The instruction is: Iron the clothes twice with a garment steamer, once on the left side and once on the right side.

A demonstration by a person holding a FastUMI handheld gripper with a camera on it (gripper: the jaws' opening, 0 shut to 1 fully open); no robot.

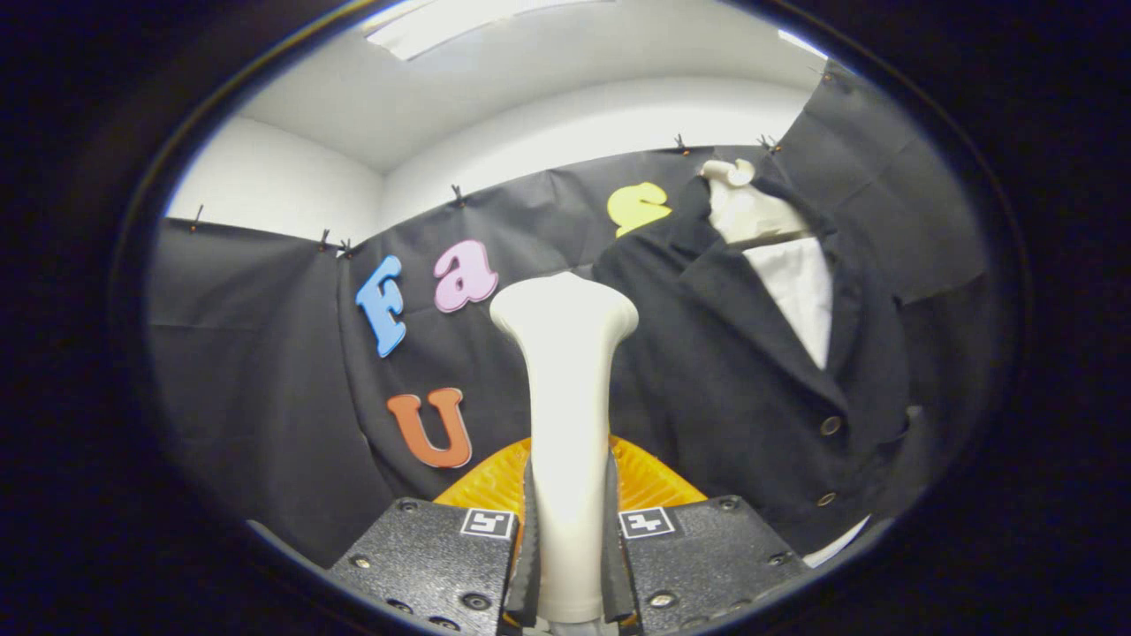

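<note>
Claw (570, 548) clamped on upright steamer (565, 397) (both fingers pressing), dark jacket (733, 371) just beyond.

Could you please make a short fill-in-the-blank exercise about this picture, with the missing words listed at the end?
1. The gripper is ____ on the handle of the garment steamer, with a finger pressing each side.
2. The dark jacket hangs on a ____ beyond the fingers.
3. The steamer's head is ____ from the jacket, not pressing on it.
4. Two ____ show down the jacket's front.

Missing words: shut; mannequin; apart; buttons
</note>
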